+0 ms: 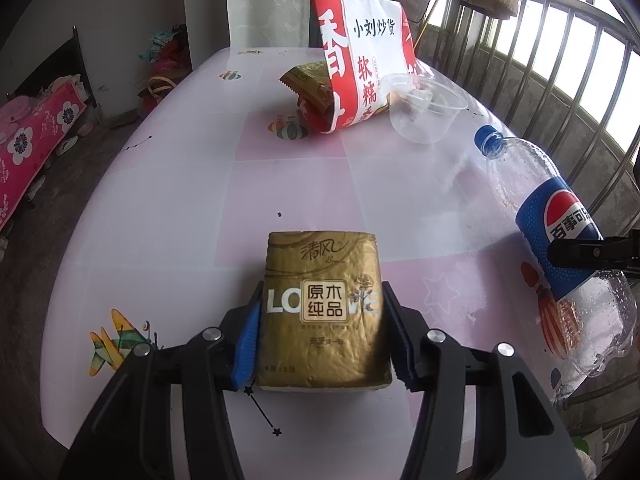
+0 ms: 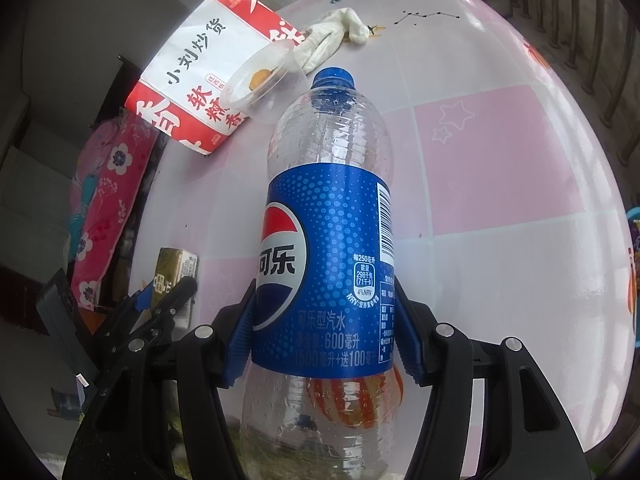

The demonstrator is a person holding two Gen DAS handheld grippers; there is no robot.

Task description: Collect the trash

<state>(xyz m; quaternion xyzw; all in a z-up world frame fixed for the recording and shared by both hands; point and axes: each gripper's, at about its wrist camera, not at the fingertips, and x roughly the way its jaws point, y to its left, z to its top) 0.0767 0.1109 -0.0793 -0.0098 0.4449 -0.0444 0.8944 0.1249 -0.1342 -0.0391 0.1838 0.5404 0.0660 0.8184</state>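
My left gripper (image 1: 322, 320) is shut on a gold tissue pack (image 1: 322, 304), its blue pads pressed on both sides, just above the table's near edge. My right gripper (image 2: 324, 328) is shut on an empty Pepsi bottle (image 2: 326, 240) around its blue label; the bottle also shows in the left wrist view (image 1: 556, 240). The tissue pack and left gripper show at the lower left of the right wrist view (image 2: 176, 276). A red and white snack bag (image 1: 360, 64) and a clear plastic cup (image 1: 424, 108) lie at the far side.
The table (image 1: 200, 184) has a pink and white patterned cover. A gold wrapper (image 1: 308, 84) lies under the snack bag. A crumpled white cloth (image 2: 332, 36) lies beyond the cup. A metal railing (image 1: 580, 80) runs along the right. A bed with pink bedding (image 1: 28, 148) stands at the left.
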